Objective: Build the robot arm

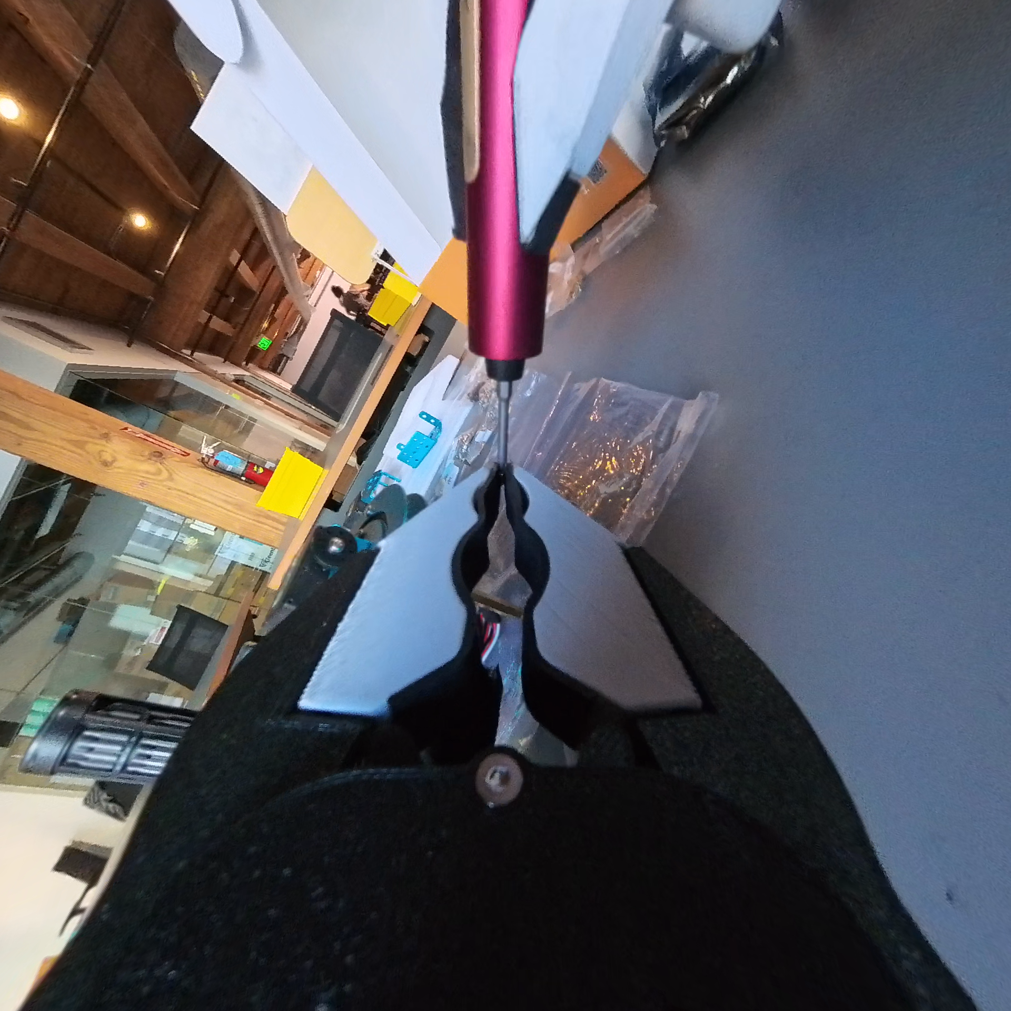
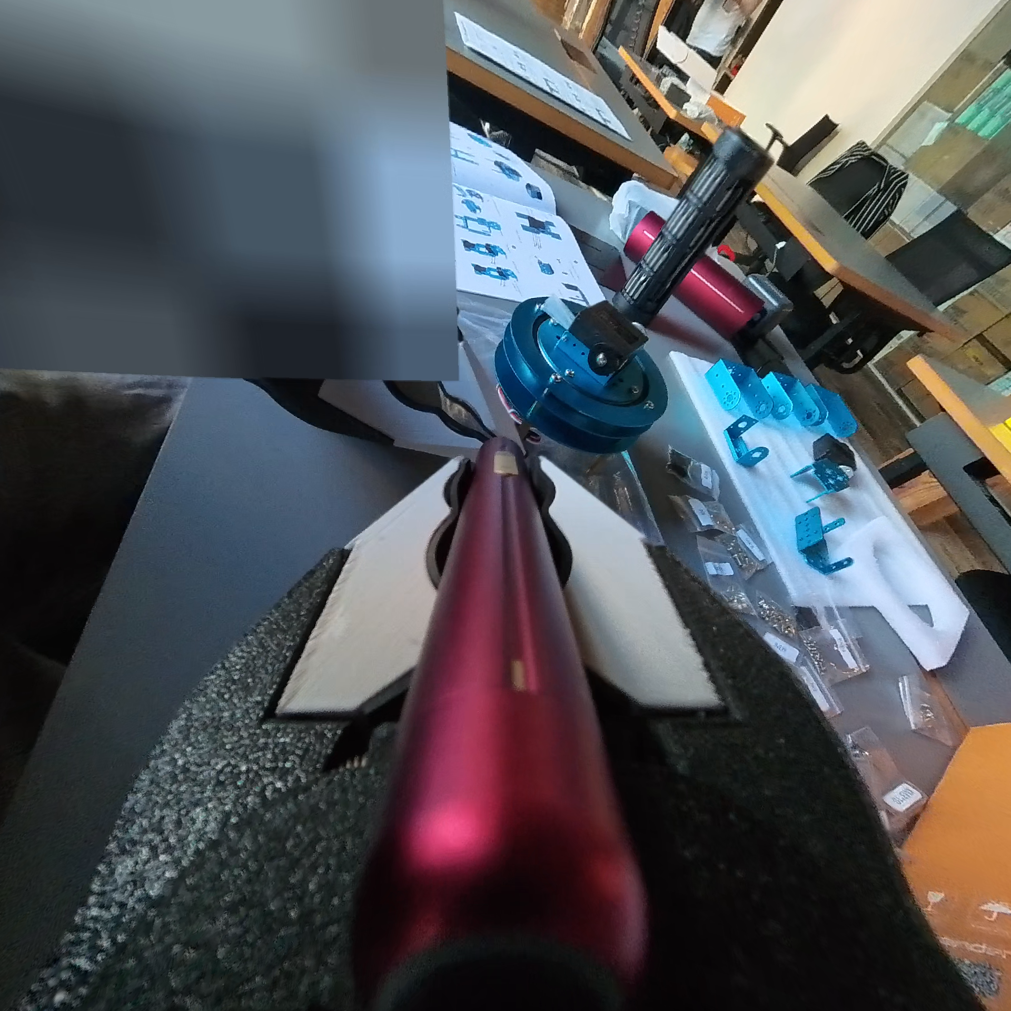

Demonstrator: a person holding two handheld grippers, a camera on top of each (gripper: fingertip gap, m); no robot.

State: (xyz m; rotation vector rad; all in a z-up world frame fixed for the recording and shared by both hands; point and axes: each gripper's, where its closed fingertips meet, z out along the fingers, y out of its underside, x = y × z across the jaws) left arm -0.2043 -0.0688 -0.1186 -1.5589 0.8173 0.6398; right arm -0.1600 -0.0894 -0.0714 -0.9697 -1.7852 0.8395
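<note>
Two grippers: both clenched.
Right gripper (image 2: 500, 470): grasps a red screwdriver (image 2: 492, 684) along its fingers.
Left gripper (image 1: 502, 476): fingertips pinched together; what they hold is hidden; wires show behind them.
Screwdriver bit (image 1: 502, 426): meets the left fingertips from above.
Far right: blue disc (image 2: 580, 394), blue brackets (image 2: 788, 399) on white foam (image 2: 875, 547).

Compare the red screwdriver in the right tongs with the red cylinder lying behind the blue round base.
The screwdriver is clamped in the right tongs; the cylinder lies on the table, ungripped. The screwdriver ends in a thin bit; the cylinder in a grey block. A black ribbed handle crosses only the cylinder. Both are round, metallic red.
</note>
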